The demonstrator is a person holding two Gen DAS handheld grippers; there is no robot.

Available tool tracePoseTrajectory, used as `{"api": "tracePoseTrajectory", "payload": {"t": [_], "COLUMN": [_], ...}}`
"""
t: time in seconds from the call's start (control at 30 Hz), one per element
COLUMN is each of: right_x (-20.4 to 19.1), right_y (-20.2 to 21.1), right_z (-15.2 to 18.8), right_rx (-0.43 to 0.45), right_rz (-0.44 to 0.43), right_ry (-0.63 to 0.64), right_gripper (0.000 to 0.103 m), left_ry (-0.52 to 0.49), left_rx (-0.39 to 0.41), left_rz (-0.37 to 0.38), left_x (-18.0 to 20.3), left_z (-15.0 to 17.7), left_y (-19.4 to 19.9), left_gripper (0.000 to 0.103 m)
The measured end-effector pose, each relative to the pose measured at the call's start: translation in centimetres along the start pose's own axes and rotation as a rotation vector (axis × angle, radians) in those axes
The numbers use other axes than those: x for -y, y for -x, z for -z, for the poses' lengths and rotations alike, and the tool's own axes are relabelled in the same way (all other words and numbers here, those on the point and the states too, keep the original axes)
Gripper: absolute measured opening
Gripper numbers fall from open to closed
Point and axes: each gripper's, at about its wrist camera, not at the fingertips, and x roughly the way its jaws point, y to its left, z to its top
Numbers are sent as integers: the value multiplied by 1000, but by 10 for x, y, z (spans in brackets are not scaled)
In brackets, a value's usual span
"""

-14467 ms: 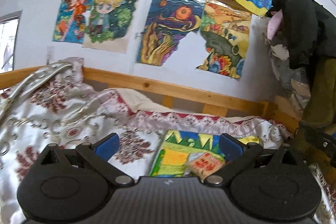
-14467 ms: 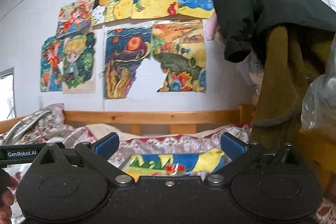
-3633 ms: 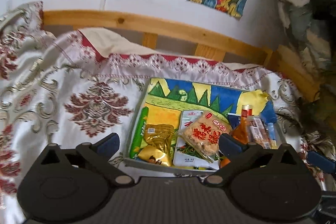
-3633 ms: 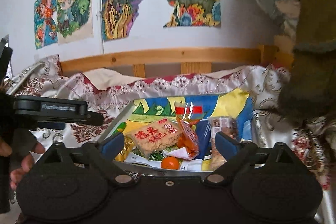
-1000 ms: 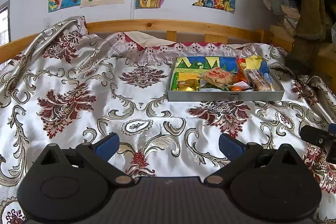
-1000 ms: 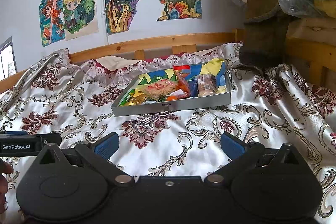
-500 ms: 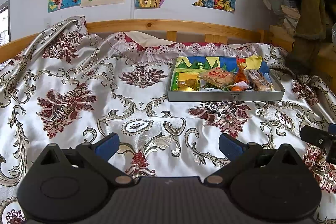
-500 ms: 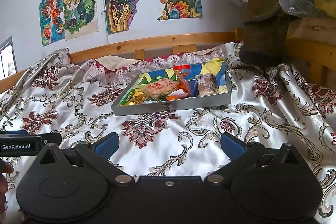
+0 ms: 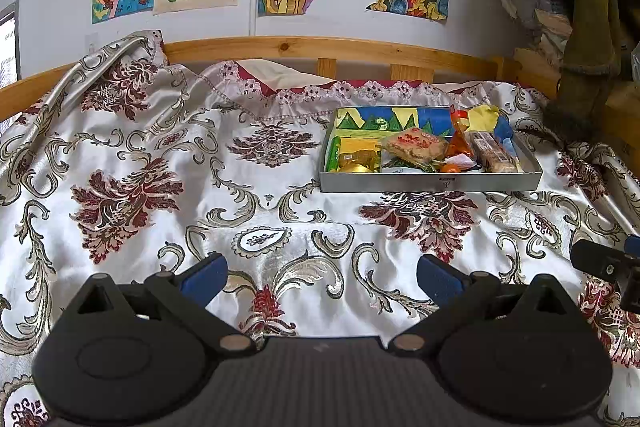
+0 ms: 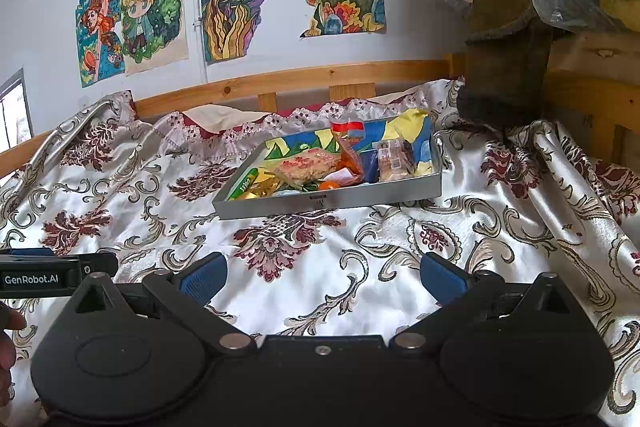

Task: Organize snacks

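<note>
Snacks point(image 9: 424, 151) unmoved since half a second ago.

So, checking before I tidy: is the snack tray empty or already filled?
Filled: the tray holds several snack packets across its bottom.

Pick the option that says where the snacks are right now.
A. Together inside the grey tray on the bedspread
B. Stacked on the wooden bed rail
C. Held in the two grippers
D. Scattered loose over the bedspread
A: the snack packets all lie inside the grey tray, which sits on the bedspread, while the left gripper and right gripper are open and empty.
</note>
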Motion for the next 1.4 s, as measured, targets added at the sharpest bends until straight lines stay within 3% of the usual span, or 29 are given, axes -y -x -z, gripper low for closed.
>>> {"api": "tracePoseTrajectory", "payload": {"t": [0.9,1.1,1.4], "right_x": [-3,-4,-4], "right_y": [-1,-1,-1], "right_z": [3,3,3], "right_rx": [-4,-3,-5], "right_rz": [-3,-3,-3], "right_ry": [3,3,2], "right_gripper": [102,102,102], "left_ry": [2,-35,-8], "left_rx": [-9,-35,-39], "left_rz": [4,-48,-51], "left_x": [3,8,3], "left_z": [2,4,3], "left_y": [-1,-3,-3], "left_gripper": [103,103,103]}}
